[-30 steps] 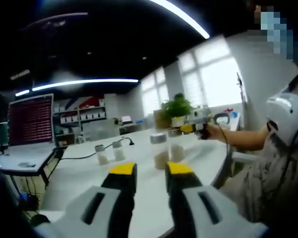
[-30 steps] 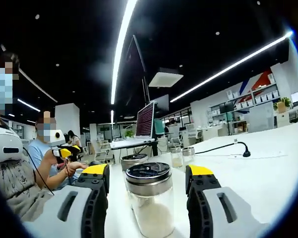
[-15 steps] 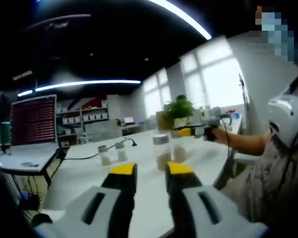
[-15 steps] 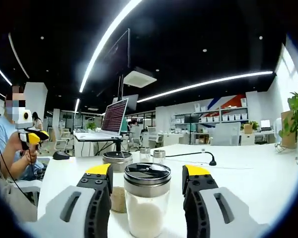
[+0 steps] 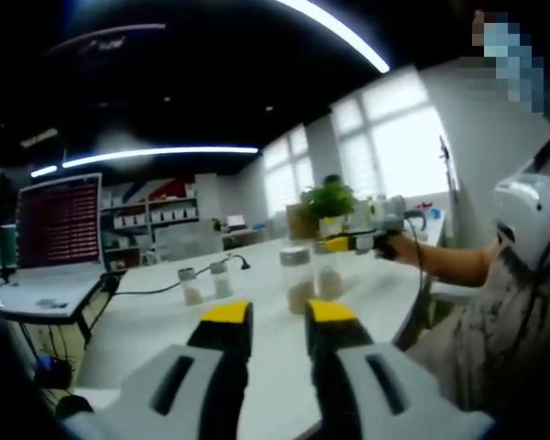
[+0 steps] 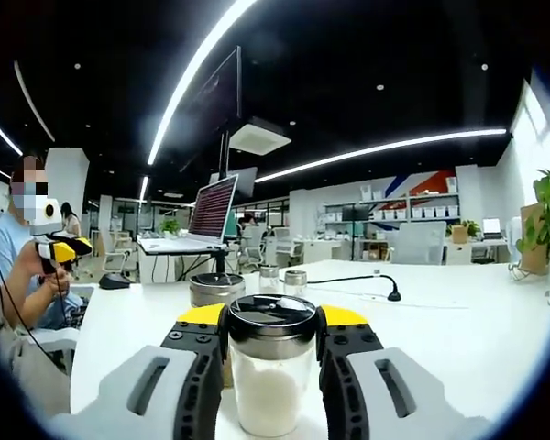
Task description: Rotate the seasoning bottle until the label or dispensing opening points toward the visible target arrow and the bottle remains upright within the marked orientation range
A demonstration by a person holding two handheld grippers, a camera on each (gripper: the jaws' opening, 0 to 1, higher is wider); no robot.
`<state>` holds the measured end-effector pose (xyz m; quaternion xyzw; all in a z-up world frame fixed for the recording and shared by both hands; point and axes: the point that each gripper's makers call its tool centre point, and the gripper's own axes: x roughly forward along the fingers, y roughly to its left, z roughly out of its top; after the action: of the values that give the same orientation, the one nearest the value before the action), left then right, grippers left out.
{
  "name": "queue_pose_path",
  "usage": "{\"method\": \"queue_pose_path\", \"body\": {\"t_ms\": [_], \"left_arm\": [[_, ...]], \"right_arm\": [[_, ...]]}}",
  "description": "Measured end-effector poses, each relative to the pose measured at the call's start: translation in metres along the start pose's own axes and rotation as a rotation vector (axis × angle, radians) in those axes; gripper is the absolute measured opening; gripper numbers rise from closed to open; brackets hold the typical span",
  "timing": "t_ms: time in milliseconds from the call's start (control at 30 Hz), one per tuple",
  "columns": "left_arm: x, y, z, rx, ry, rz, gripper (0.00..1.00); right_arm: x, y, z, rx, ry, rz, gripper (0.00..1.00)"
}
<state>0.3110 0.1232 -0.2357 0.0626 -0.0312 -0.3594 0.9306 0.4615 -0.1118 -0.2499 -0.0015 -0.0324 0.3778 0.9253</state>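
Seasoning bottle [image 6: 272,367] stands upright on the white counter [image 6: 458,339], its long axis vertical, squarely between the right tool's [image 6: 271,328] yellow-tipped jaws, which have closed against its lid and glass, while the left tool [image 5: 275,319] hangs narrow and empty, well apart from it.

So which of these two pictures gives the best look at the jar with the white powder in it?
The right gripper view: the seasoning bottle stands close and upright between the right tool, dark lid and white contents plain. In the left gripper view it is a small, blurry jar far across the white table, beside another jar, at the right tool.
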Motion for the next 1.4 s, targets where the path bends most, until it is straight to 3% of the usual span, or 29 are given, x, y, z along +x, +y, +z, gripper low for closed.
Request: {"method": "queue_pose_path", "body": {"t_ms": [900, 1033, 1133, 1400], "left_arm": [[0.000, 0.000, 0.002, -0.010, -0.011, -0.010, 0.24], [0.000, -0.003, 0.001, -0.007, -0.008, -0.015, 0.24], [0.000, -0.004, 0.001, -0.005, -0.007, -0.018, 0.24], [-0.001, -0.003, 0.003, -0.014, -0.019, -0.010, 0.24]], "right_arm": [[0.000, -0.001, -0.001, 0.039, 0.011, 0.103, 0.37], [-0.001, 0.000, -0.002, 0.091, 0.021, 0.160, 0.37], [0.000, -0.010, -0.004, 0.125, 0.024, 0.191, 0.37], [-0.001, -0.007, -0.004, 0.090, 0.025, 0.223, 0.37]]}}
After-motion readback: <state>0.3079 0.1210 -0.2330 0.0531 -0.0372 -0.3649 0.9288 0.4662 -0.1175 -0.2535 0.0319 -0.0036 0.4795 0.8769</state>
